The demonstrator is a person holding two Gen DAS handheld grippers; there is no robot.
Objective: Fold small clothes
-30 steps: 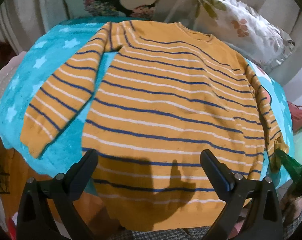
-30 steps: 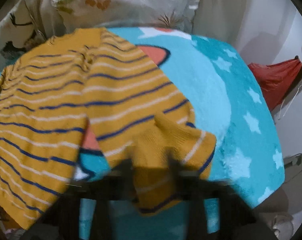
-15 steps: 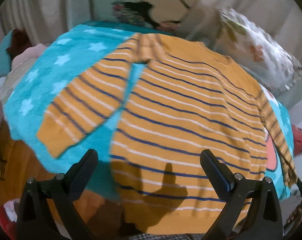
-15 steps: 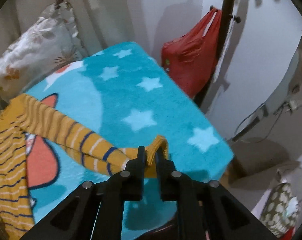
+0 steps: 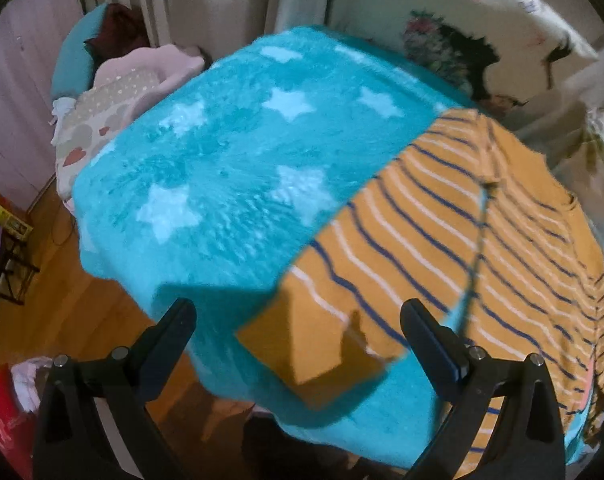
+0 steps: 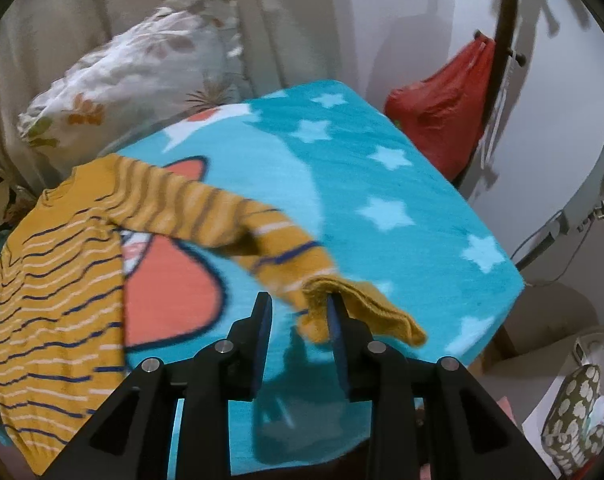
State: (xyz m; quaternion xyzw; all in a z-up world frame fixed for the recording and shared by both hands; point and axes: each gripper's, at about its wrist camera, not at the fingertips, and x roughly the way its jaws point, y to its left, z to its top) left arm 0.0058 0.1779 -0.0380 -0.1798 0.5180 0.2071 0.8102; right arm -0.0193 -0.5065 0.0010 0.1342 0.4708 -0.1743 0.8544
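Note:
An orange sweater with blue and white stripes (image 5: 502,240) lies flat on a turquoise star blanket (image 5: 229,168). In the left wrist view its one sleeve cuff (image 5: 314,356) lies just ahead of my left gripper (image 5: 297,324), which is open and empty above it. In the right wrist view the sweater body (image 6: 53,296) lies at the left and the other sleeve (image 6: 221,224) stretches out to the right. My right gripper (image 6: 299,312) has its jaws parted, and the cuff (image 6: 358,312) drapes over its right finger.
Floral pillows (image 6: 133,76) lean at the back of the blanket (image 6: 402,208). A red bag (image 6: 442,116) hangs on a dark pole at the right. A pile of bedding (image 5: 113,96) lies at the far left. Wooden floor (image 5: 61,312) shows beyond the near left edge.
My right gripper pulled the sleeve out to the right and its jaws have parted. My left gripper has swung left from the sweater's hem to the other sleeve's cuff.

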